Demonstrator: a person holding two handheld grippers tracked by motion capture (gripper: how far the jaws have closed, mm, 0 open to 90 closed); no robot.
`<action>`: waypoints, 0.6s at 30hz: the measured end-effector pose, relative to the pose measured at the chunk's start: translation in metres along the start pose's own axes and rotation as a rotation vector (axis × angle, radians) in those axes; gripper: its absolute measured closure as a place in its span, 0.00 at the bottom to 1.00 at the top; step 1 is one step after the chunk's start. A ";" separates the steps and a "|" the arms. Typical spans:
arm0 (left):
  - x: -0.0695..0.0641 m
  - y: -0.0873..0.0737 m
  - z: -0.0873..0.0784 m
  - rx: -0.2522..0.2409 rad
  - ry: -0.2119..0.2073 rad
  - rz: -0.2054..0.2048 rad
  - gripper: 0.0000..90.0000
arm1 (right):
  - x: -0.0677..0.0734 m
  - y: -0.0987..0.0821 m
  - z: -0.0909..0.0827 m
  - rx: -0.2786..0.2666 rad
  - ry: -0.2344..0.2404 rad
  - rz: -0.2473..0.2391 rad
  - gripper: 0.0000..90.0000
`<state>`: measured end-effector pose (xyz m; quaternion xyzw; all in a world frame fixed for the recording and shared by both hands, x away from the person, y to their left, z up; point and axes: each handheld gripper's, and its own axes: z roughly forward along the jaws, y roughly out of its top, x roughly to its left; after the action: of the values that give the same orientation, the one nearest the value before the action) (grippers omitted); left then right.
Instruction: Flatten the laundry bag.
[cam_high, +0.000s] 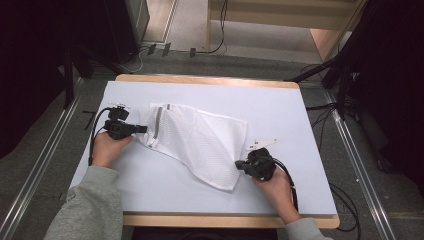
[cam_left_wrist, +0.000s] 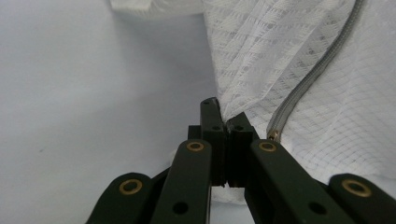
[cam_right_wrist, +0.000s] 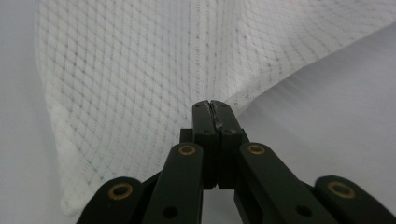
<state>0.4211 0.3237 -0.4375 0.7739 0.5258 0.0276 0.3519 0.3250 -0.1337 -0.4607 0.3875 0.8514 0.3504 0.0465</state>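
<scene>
A white mesh bag with a grey zipper lies spread on the pale table. My left gripper is at the bag's left edge beside the zipper. In the left gripper view the left gripper is shut, with the edge of the mesh bag pinched at its tips and the zipper just to the right. My right gripper is at the bag's lower right side. In the right gripper view the right gripper is shut on the edge of the mesh bag.
A small white tag lies on the table just beyond the right hand. Cables trail from both grippers. The table's wooden front edge runs near the person's sleeves, and dark stands flank the table on both sides.
</scene>
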 end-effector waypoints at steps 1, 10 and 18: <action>0.000 0.000 0.000 0.000 -0.002 -0.002 1.00 | 0.005 0.000 0.001 0.003 0.001 -0.016 1.00; -0.013 -0.015 -0.004 0.048 -0.074 -0.008 1.00 | -0.025 0.002 -0.001 -0.010 -0.079 0.022 1.00; -0.058 -0.042 -0.017 0.062 -0.147 0.088 1.00 | -0.092 0.012 -0.010 -0.073 -0.171 0.137 1.00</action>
<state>0.3549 0.2930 -0.4301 0.8066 0.4648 -0.0300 0.3640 0.3928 -0.1974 -0.4629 0.4712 0.8027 0.3490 0.1090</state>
